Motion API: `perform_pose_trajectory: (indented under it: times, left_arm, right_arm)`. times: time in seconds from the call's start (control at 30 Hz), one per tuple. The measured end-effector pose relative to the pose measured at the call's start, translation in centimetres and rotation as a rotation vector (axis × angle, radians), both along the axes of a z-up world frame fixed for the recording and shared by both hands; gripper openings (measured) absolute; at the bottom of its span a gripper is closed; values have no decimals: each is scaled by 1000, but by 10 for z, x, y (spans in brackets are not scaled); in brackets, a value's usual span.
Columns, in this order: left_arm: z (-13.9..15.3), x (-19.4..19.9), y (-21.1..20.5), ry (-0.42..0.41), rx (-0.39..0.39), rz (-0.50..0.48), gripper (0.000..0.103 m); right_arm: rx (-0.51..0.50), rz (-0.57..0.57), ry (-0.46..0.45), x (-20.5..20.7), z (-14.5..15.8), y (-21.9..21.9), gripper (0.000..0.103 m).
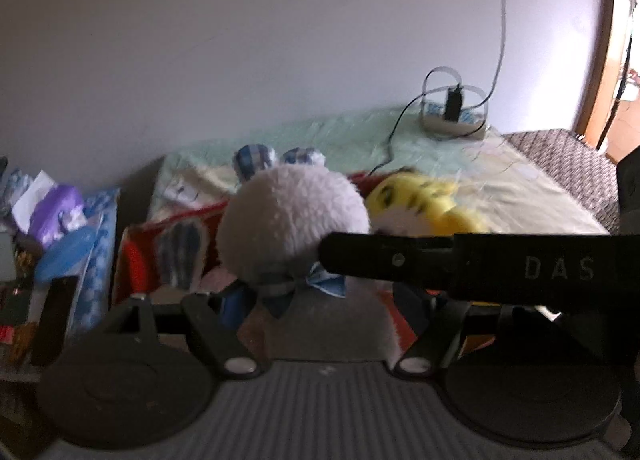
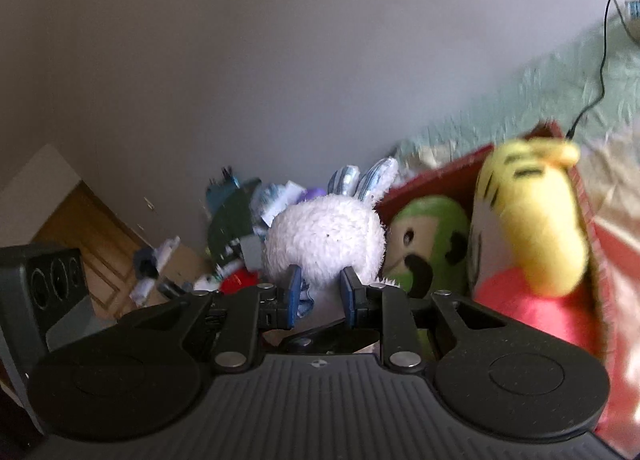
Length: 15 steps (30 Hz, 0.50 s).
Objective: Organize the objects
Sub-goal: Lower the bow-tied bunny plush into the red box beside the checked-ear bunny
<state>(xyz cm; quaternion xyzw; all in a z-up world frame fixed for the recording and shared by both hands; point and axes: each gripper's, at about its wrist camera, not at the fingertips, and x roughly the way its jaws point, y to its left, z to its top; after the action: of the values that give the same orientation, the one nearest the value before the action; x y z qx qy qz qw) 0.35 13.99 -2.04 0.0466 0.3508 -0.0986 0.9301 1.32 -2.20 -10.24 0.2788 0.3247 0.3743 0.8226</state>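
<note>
A white plush rabbit (image 2: 324,240) with blue-striped ears is held upright by my right gripper (image 2: 320,294), whose blue-padded fingers close on its neck. In the left wrist view the rabbit (image 1: 292,220) shows with a blue bow, and the right gripper's black body (image 1: 460,264) crosses in front. My left gripper (image 1: 320,300) sits just below the rabbit; its fingertips are hidden. A red box (image 2: 440,176) holds a yellow plush (image 2: 532,220) and a green plush (image 2: 432,236).
The box rests on a bed with a pale green blanket (image 1: 344,140). A power strip (image 1: 452,116) with cables lies at the bed's far end. A cluttered side table (image 1: 52,228) with bags and packets stands left. A grey wall is behind.
</note>
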Motion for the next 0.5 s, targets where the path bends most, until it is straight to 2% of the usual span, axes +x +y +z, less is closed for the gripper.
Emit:
perform_pose_trajectory:
  times: [0.07,0.2,0.33,0.5]
  left_arm:
    - [-9,6,9,32,-6,7,76]
    - [-28,17,23,80,-23,9,78]
    - [-33,19,26,93,-48,-15,83]
    - [-39,24,19,94,-21,-37,87]
  right_arm:
    - [-48,-3,12,3,-4,9,24]
    - [-81,-5,14,7,-5,14,24]
    - [-92,-10,41,6,-8,13,26]
    - [-94,-23,50,3,-6,12,31]
